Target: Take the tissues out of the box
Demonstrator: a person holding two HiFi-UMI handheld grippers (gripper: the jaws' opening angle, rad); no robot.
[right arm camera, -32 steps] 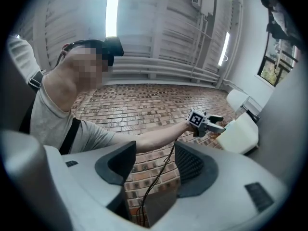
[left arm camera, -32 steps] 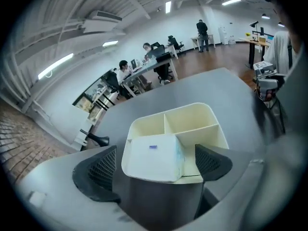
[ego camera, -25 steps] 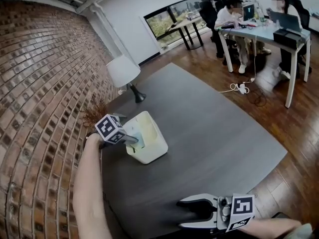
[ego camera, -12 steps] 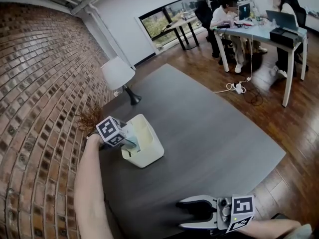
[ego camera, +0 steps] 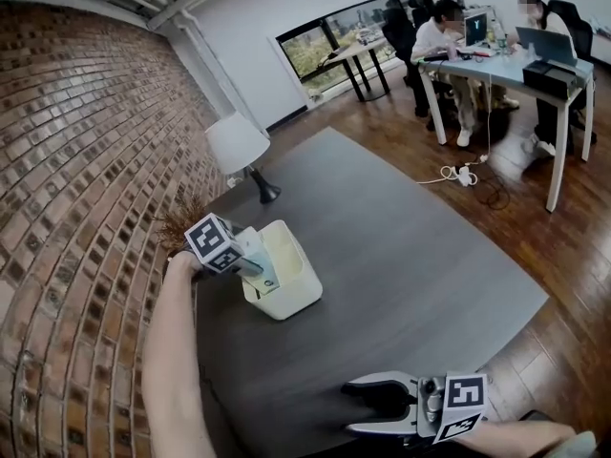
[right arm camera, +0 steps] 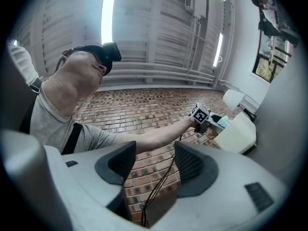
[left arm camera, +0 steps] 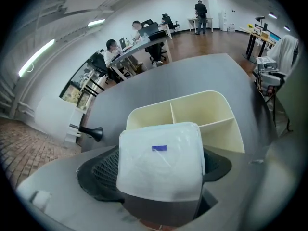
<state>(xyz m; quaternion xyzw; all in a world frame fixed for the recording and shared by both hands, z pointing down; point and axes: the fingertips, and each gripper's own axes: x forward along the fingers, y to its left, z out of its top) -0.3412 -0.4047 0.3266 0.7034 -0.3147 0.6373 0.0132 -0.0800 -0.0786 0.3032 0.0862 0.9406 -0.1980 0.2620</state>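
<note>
Nearest, the right gripper point(ego camera: 351, 408) idles, jaws apart and empty. Farther off, the left gripper point(left arm camera: 159, 177) clamps the tissue pack point(left arm camera: 161, 150), seemingly clear of the box point(left arm camera: 219, 129) just beyond, whose two compartments look empty. Setting the pack down remains.

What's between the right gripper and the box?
Nothing but bare tabletop between the right gripper and the box; the head view shows it.

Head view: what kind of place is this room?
Most likely a shared office or studio. People sit at a desk with laptops, and the room has a brick wall and a wooden floor.
</note>
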